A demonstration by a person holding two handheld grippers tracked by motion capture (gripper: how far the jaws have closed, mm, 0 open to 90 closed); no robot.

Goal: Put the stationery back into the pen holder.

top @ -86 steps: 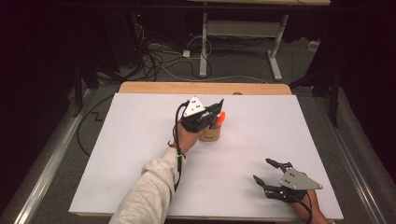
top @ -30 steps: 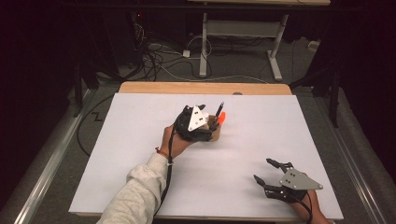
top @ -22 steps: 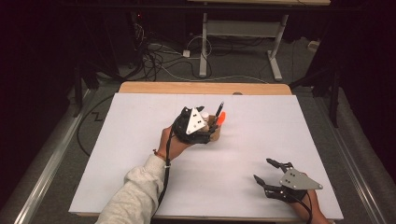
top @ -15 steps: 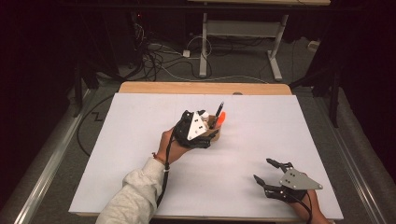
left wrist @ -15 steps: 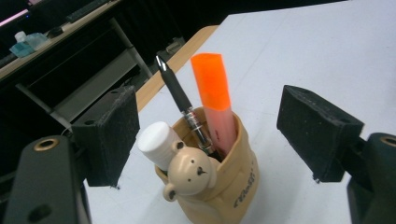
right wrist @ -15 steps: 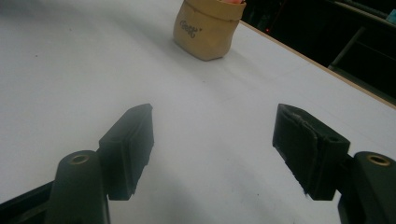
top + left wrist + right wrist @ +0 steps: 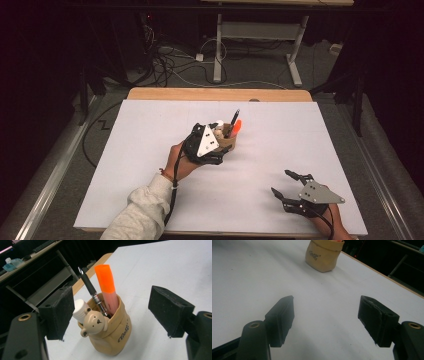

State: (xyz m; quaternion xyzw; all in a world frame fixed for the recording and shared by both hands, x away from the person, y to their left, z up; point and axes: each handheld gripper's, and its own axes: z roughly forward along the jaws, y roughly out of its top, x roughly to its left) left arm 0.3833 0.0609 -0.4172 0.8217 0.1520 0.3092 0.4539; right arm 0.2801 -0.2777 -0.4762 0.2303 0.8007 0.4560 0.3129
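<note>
- From the high view, the tan pen holder (image 7: pixel 229 141) stands upright near the middle of the white bench (image 7: pixel 150 125), a little toward 12 o'clock, with the left tongs (image 7: pixel 217 145) close against it at its 8 o'clock side.
- The left gripper view tells more: the holder (image 7: pixel 110 332) is a soft tan pouch with a bear's head (image 7: pixel 93 323) on its rim, and it carries an orange highlighter (image 7: pixel 107 287), a black pen (image 7: pixel 91 291) and a white-capped tube (image 7: pixel 80 310), all leaning toward 11 o'clock.
- That same view shows the left tongs (image 7: pixel 117 312) released, their black pads (image 7: pixel 58 312) standing wide to either side of the holder; the near pad sits just beside the white cap, though touch cannot be judged.
- In the high view the right tongs (image 7: pixel 287 186) rest near the bench's 5 o'clock corner, well apart from the holder.
- The right gripper view shows the right tongs (image 7: pixel 325 317) spread open over bare bench, with the holder (image 7: pixel 323 256) far off at 12 o'clock, its printed lettering facing the camera.
</note>
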